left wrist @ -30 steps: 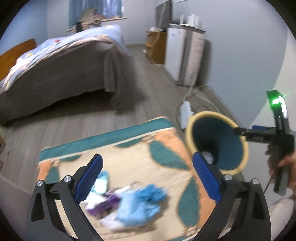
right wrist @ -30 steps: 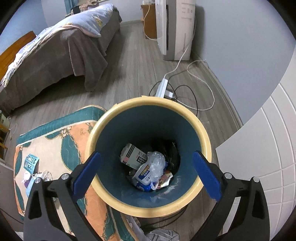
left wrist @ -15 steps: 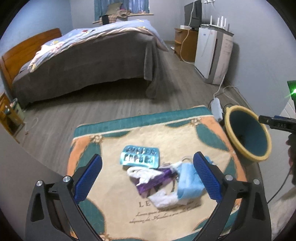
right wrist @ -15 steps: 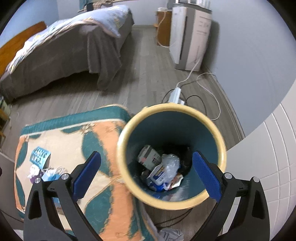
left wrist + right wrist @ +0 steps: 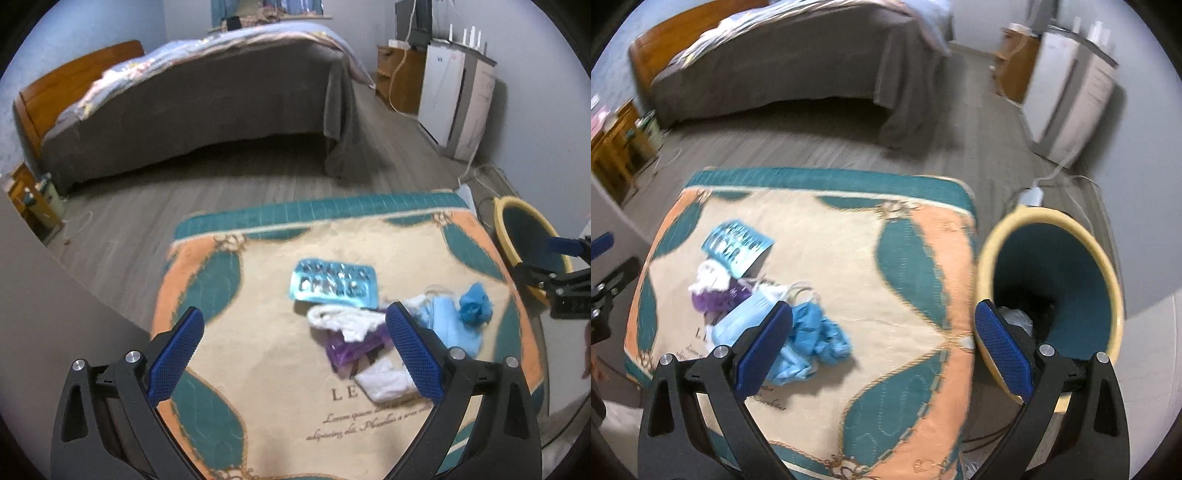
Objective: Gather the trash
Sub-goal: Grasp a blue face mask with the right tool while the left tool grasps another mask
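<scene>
On the patterned rug [image 5: 258,369], the trash lies heaped: a foil blister pack [image 5: 334,283], crumpled white tissue [image 5: 341,322], purple wrapper [image 5: 351,349] and soft blue mask [image 5: 820,338]. The round, yellow-rimmed bin [image 5: 1049,295] stands just beside the rug. Left gripper [image 5: 295,352] and right gripper [image 5: 882,350] hang above it, jaws apart and empty.

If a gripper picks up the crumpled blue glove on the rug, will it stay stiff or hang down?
The blue glove looks thin and crumpled, so it will probably droop and weigh little. It lies against the face mask, so a wide pinch might also catch that.
</scene>
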Demonstrator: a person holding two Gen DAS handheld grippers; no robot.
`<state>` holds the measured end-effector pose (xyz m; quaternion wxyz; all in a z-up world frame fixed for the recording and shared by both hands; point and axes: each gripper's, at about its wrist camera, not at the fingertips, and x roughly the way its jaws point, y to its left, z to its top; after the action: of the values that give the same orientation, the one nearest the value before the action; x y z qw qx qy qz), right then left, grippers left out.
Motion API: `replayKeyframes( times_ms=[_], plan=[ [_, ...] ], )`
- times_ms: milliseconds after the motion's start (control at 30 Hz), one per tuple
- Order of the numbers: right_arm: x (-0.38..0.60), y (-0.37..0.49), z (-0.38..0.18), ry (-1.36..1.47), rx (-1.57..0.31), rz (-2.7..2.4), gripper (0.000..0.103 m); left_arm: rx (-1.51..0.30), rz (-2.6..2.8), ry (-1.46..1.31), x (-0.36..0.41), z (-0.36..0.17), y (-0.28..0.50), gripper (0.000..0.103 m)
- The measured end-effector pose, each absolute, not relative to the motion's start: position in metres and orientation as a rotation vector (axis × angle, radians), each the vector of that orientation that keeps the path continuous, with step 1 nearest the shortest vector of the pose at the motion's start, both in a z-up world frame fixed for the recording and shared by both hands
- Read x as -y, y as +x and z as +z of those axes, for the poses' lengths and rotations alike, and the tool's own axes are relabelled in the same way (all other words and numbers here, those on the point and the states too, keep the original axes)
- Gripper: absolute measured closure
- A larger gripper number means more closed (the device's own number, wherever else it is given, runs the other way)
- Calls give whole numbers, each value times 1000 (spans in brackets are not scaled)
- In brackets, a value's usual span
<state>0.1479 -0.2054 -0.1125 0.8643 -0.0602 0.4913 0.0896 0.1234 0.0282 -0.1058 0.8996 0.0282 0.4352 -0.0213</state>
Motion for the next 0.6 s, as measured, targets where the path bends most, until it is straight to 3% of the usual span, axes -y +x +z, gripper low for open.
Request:
replayKeyframes(
  times_ms=[500,600],
  plan=[
    [192,153,-147,-108,-1150,289,7,-954,-123,103,-5,-125,126,5],
    [189,152,-153,-110,-1174,310,21,-958,-145,94,2,-126,124,5]
  ],
)
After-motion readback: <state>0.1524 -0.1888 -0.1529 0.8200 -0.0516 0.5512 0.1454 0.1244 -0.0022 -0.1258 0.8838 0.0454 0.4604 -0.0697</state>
